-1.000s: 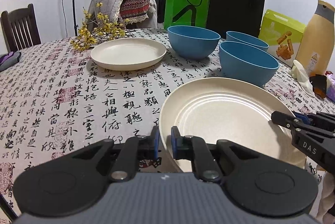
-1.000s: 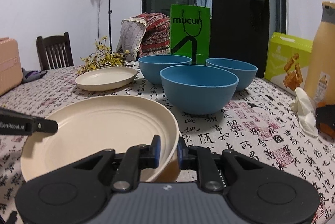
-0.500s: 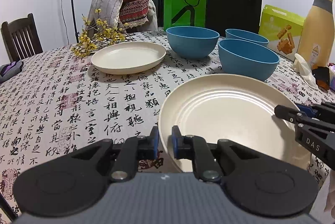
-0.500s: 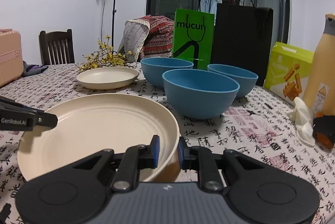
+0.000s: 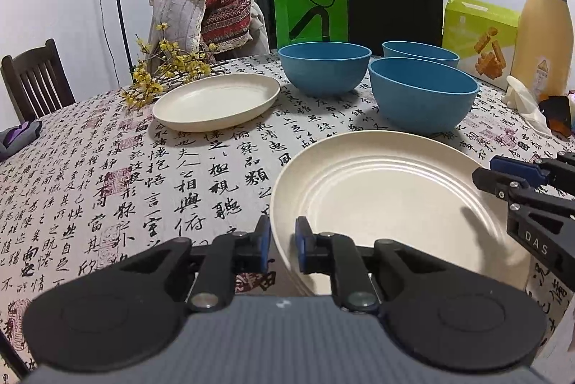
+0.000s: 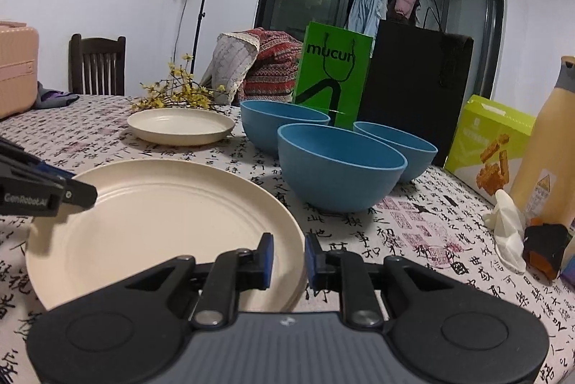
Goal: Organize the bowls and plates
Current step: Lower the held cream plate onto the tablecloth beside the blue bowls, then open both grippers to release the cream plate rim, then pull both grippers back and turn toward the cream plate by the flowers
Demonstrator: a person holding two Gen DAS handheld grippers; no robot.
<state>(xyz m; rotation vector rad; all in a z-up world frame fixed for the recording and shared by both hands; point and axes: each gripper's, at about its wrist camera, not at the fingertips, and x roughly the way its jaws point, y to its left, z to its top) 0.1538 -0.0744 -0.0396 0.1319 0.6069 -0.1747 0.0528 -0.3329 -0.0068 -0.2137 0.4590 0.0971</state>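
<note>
We pinch the large plate [image 5: 388, 200] by its rim with both the left gripper [image 5: 283, 245] and the right gripper [image 6: 289, 256]; the rim sits between each pair of jaws. To lift well, we should raise both sides evenly toward the small plate [image 5: 215, 102].

- Large cream plate [image 5: 388, 204]: ridged inside, nearest of all, its rim pinched on two opposite sides.
- Small cream plate [image 5: 215, 102]: flat on the cloth, at 10 o'clock from the large one.
- Three blue bowls [image 5: 422, 95], upright, clustered at 12 to 1 o'clock, just beyond the large plate.
</note>
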